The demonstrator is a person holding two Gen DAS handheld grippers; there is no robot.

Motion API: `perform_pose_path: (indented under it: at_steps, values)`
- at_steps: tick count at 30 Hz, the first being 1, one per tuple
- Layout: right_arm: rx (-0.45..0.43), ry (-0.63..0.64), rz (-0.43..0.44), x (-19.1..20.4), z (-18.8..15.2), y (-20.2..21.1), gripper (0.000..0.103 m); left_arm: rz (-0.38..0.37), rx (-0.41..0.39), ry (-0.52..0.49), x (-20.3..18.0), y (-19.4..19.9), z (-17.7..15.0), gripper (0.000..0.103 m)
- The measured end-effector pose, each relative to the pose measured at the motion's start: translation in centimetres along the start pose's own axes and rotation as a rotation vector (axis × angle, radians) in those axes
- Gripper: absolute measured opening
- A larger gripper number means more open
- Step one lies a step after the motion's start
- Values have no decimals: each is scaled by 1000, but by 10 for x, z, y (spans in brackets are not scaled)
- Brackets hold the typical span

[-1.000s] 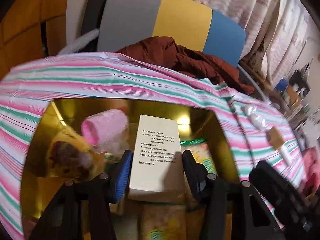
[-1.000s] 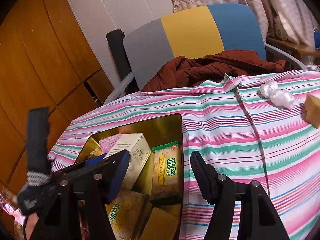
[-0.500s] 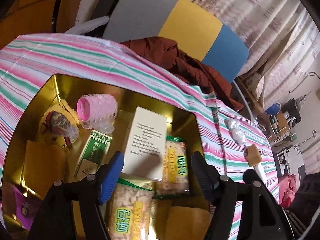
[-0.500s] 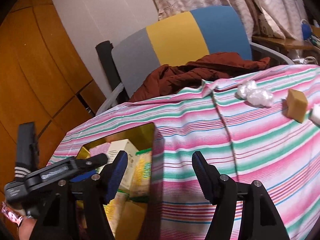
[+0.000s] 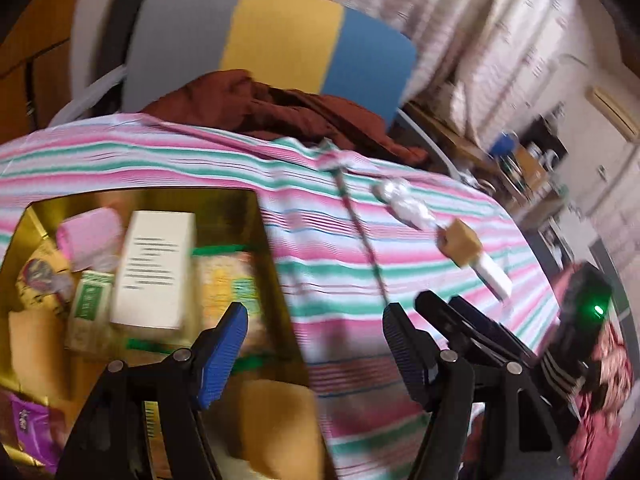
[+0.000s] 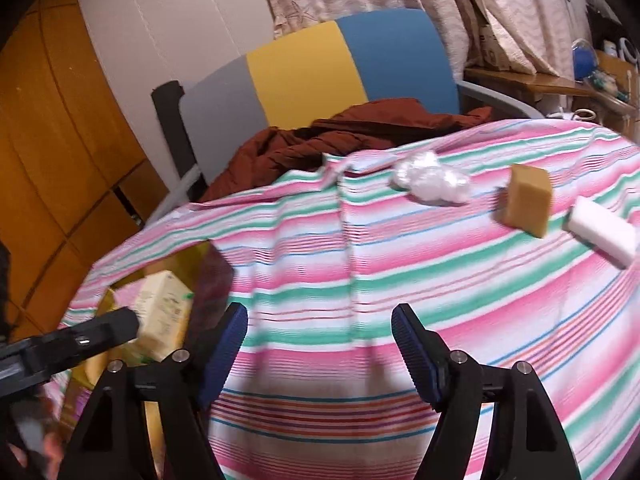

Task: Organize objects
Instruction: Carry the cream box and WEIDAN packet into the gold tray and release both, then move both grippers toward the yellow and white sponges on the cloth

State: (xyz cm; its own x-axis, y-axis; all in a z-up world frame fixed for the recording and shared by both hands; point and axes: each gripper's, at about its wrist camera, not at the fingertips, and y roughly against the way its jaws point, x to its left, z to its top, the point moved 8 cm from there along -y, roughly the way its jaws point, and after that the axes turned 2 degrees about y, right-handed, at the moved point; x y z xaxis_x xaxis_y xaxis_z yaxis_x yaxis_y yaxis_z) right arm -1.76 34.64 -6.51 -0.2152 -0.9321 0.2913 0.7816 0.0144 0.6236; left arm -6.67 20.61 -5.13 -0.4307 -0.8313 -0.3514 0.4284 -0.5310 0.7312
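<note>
Right wrist view: we judge the tan block [image 6: 527,205], beside the white block [image 6: 604,234], light and spongy; grip its flat sides. Right gripper [image 6: 320,342] is opening, empty; left gripper [image 5: 314,338] stands open, empty.

gold tin [image 5: 262,216]: packed, on striped cloth | tan block [image 6: 527,204], white block [image 6: 604,234]: outside it

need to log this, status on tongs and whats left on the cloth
Left tongs open, empty. Right tongs opening, empty. Gold tin packed; plastic wad, tan block, white block loose on striped cloth. Path clear.
</note>
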Motion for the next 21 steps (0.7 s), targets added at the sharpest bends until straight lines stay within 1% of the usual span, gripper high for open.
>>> perform_pose_path:
  at_steps: [4, 7, 12, 17, 20, 21]
  values:
    - [2, -31, -49, -45, -2, 3, 80, -37, 21, -75, -29, -6, -6, 71]
    - [4, -55, -100, -83, -1, 7, 81, -65, 51, -128, -52, -14, -14, 71]
    - [-2, -55, -167, -132, 4, 18, 81, -108, 106, -189, -85, -29, -28, 71]
    - [-17, -32, -280, -185, 17, 34, 81, -121, 153, -227, -103, -40, -42, 71]
    - [-27, -24, -325, -214, 29, 40, 88, -123, 176, -236, -109, -47, -49, 71]
    - [-26, -12, -339, -221, 34, 41, 88, -122, 184, -241, -111, -48, -51, 71]
